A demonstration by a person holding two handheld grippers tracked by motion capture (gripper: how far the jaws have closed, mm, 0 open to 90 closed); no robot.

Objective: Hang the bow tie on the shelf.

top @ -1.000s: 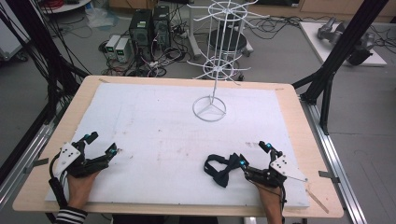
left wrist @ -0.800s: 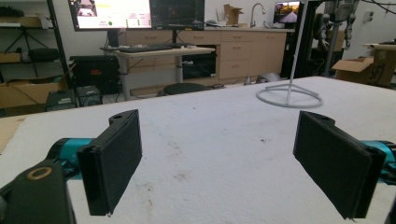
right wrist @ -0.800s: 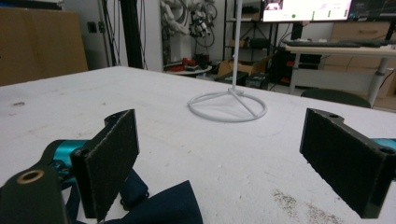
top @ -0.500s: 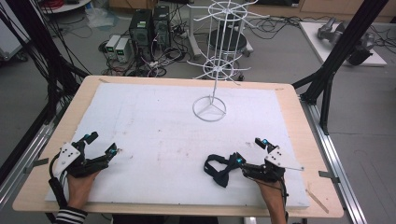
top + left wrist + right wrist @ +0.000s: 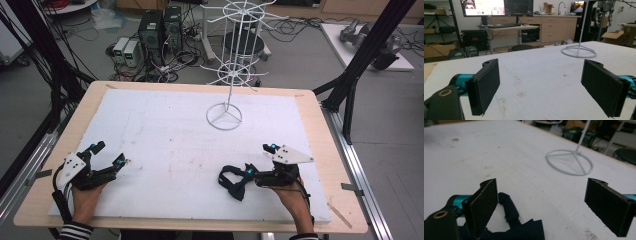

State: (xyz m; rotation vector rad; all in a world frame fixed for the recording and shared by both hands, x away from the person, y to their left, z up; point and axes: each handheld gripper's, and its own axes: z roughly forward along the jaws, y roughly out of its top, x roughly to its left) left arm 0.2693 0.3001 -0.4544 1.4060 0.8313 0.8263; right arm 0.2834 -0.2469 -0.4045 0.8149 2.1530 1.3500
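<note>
Dark strap lies by the right gripper's fingers

The black strap (image 5: 234,181) lies at 9 o'clock of the right gripper (image 5: 257,165), fingers spread; left gripper (image 5: 109,155), also spread, sits well apart.

The table (image 5: 320,125) has a pale wood rim under a matt white, slightly rough, scuffed sheet (image 5: 165,135). The strap (image 5: 235,182) is dark matt cloth. The rack (image 5: 235,65) is white-coated wire. Gripper pads (image 5: 607,205) are black, coarse-textured.
</note>
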